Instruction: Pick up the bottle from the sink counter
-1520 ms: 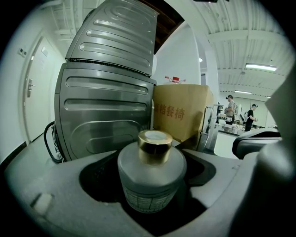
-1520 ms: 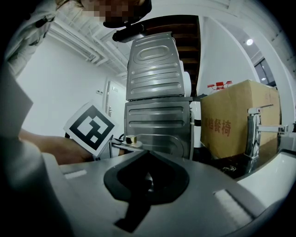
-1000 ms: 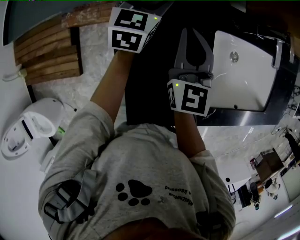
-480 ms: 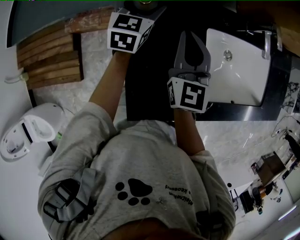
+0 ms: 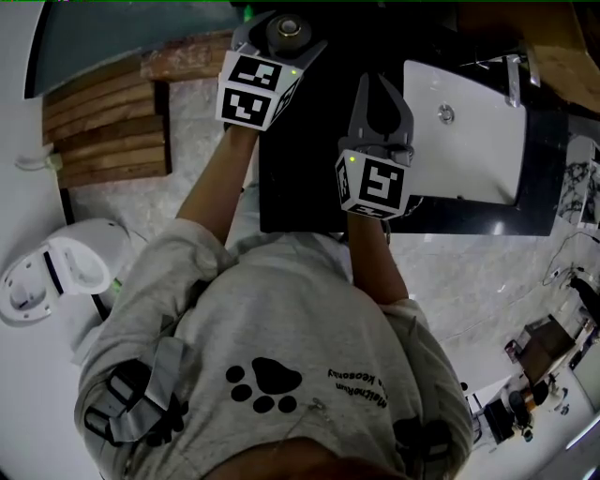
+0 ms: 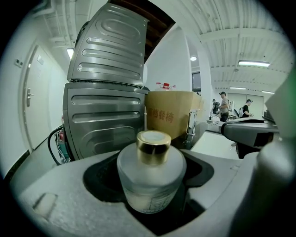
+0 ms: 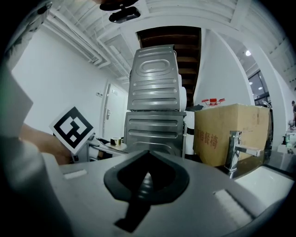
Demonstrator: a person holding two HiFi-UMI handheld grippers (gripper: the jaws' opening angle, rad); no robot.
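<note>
A person in a grey top with a black paw print stands at a black worktop, seen from overhead, holding a claw in each hand. The left claw is clamped on the bottle – a squat frosted glass bottle with a gold cap, upright, its shoulders wedged in the dark hollow between the jaws. It sits at the far left corner of the worktop; whether its base touches the surface cannot be told. The right claw is just beside the left one, to its right and over the dark surface, its jaws closed together on nothing. To the right of the right claw a white sink basin is set into the worktop, with a chrome tap at its far edge. Beyond both claws stand two ribbed grey metal appliances, one stacked on the other, and just to their right a brown cardboard box printed with red characters. To the left of the left claw, down at floor level, lie wooden slats on pale marbled tiles, and nearer the person a white toilet. The room is white-walled, with a door off to the left of the left claw and strip lights overhead – far off to its right, a few people stand in an open hall.
</note>
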